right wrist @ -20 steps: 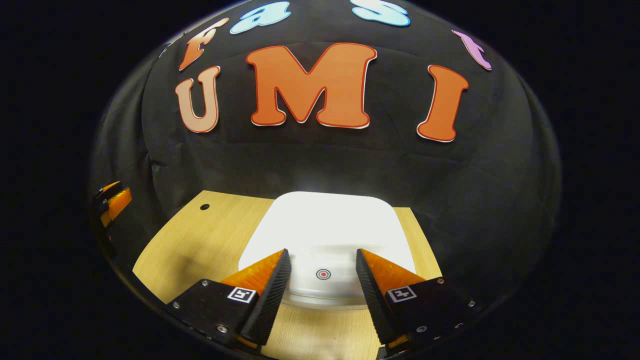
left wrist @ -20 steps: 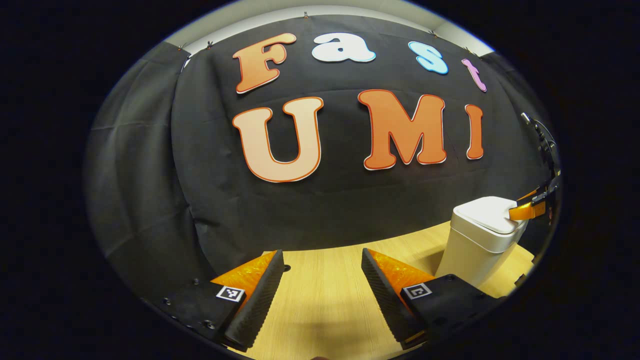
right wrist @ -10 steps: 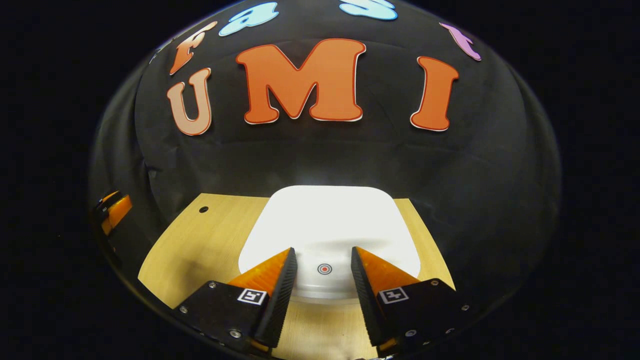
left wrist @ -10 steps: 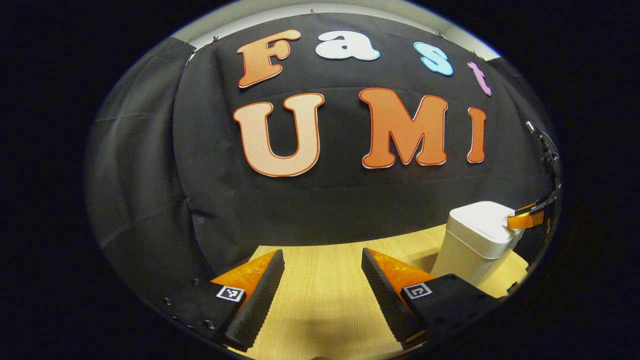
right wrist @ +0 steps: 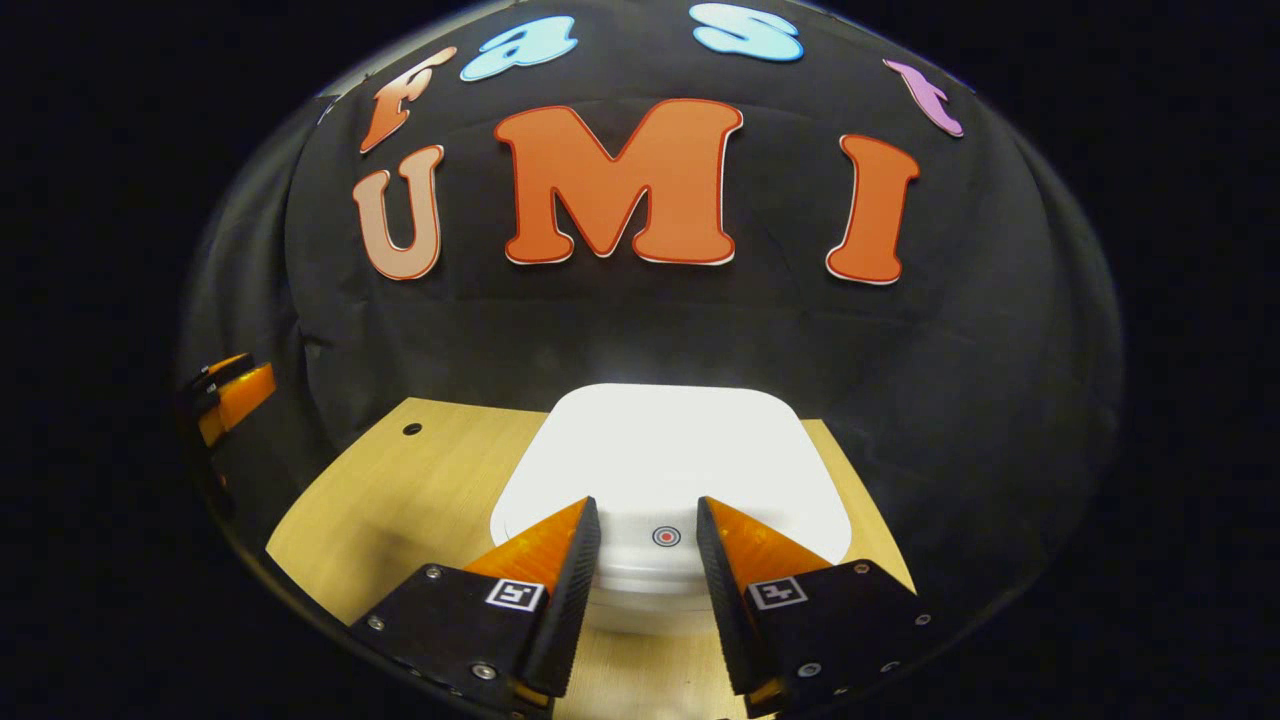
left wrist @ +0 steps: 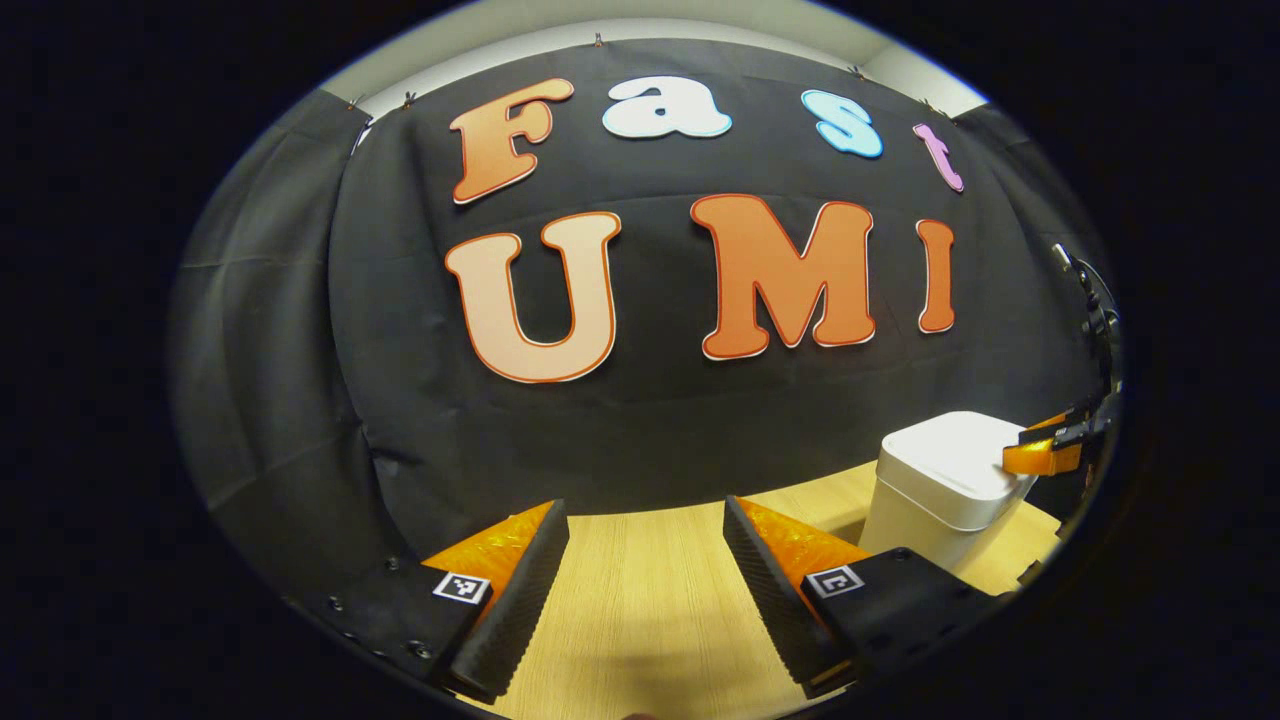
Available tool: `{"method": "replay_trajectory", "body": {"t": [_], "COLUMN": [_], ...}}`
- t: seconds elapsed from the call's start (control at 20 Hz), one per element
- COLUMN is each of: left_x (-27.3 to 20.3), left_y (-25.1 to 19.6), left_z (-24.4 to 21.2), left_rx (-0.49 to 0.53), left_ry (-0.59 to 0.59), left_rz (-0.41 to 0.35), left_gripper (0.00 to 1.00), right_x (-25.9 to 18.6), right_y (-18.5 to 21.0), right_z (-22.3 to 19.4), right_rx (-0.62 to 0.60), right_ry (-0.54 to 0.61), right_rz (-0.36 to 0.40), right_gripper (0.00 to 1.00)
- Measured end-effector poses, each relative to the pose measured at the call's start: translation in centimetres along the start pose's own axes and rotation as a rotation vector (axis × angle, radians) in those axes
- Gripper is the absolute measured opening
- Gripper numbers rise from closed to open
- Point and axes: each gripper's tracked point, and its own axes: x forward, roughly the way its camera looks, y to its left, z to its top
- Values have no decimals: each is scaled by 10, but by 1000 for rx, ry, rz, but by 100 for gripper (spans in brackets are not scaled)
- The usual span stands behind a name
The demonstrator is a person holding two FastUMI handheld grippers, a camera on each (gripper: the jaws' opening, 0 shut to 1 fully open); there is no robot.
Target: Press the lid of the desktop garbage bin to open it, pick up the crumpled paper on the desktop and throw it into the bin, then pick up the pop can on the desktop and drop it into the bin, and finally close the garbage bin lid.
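In the right gripper view, the right tongs (right wrist: 648, 510) are hovering over the near edge of the white garbage bin (right wrist: 670, 455), whose lid (right wrist: 690, 440) is lying closed, and their fingers are standing narrowly parted with nothing between them, framing a small red ring mark (right wrist: 666, 536) on the lid's front. In the left gripper view, the left tongs (left wrist: 646, 512) are gaping wide and empty above the bare wooden tabletop (left wrist: 640, 600), well apart from the bin, which is sitting at the far right of that view near the black cloth wall (left wrist: 300, 400). There the right tongs' fingertips are reaching in over the lid's right edge.
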Motion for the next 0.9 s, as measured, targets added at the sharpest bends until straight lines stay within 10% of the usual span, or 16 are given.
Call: {"method": "replay_trajectory", "body": {"t": [0.9], "left_x": [-7], "left_y": [14], "left_z": [35], "left_rx": [22], "left_ry": [-159], "left_rz": [59], "left_gripper": [100], "right_x": [-11], "right_y": [114], "right_z": [53], "right_rx": [-80], "right_ry": [-265], "right_rz": [162], "right_gripper": [98]}}
